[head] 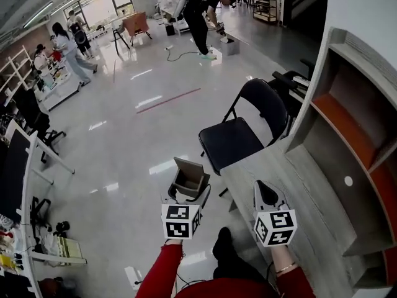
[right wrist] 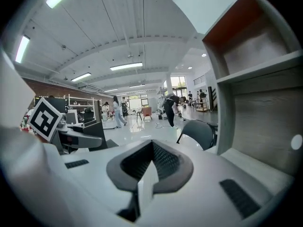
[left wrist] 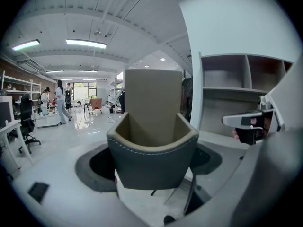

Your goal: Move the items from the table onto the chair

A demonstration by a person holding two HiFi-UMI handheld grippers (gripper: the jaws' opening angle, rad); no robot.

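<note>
My left gripper is shut on a small grey box with a tan inside and a raised flap, and holds it in the air over the floor, left of the table's corner. In the left gripper view the grey box fills the middle between the jaws. A black folding chair stands just ahead, its seat bare. My right gripper hovers over the grey table, shut with nothing in it. In the right gripper view the pads meet, and the chair shows beyond.
A shelf unit with grey and orange boards rises along the table's right side. Glossy open floor lies left of the chair. Desks and an office chair line the far left, with people working far off.
</note>
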